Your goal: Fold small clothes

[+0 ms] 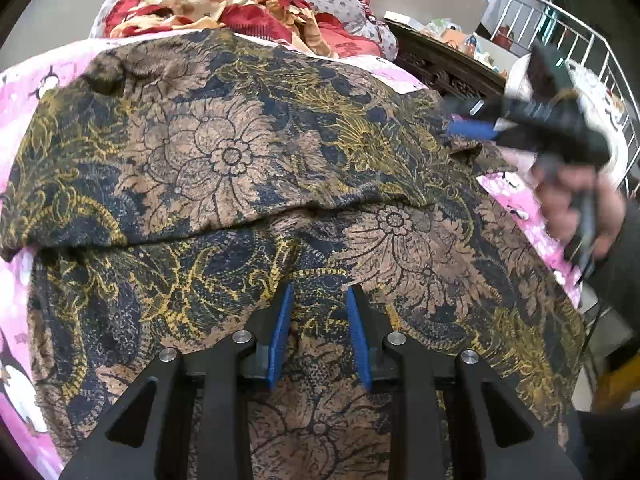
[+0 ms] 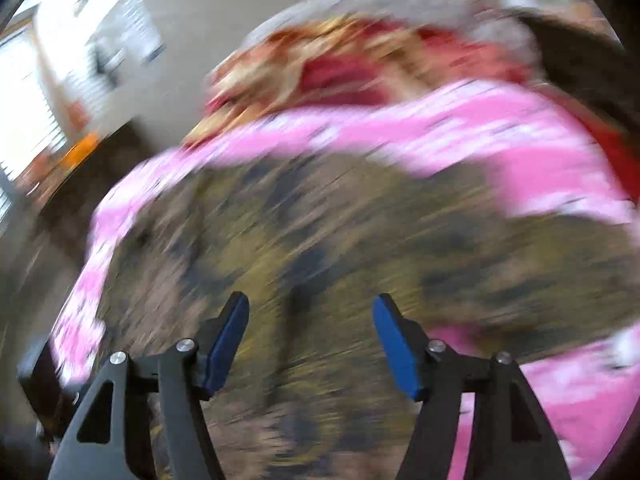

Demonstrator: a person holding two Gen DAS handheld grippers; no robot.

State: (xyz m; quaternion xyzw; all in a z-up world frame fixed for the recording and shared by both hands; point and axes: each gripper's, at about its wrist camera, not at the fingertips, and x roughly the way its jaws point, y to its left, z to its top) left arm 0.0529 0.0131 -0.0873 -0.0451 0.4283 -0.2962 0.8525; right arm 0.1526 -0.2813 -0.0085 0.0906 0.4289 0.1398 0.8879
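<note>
A brown, navy and gold floral garment (image 1: 240,168) lies spread on a pink printed bedsheet (image 1: 24,128), with its far half folded over toward me along a crease across the middle. My left gripper (image 1: 318,292) hovers over the near part of the garment, its blue pads a little apart with nothing between them. My right gripper (image 1: 476,118) shows at the garment's right edge, blurred, in a hand. In the right wrist view the gripper (image 2: 310,304) is wide open and empty above the garment (image 2: 360,240), all heavily motion-blurred.
A heap of red, orange and grey dotted bedding (image 1: 240,4) sits beyond the garment. A dark carved wooden headboard (image 1: 444,64) and a white metal railing (image 1: 580,32) stand at the right. The sheet (image 2: 480,140) surrounds the garment.
</note>
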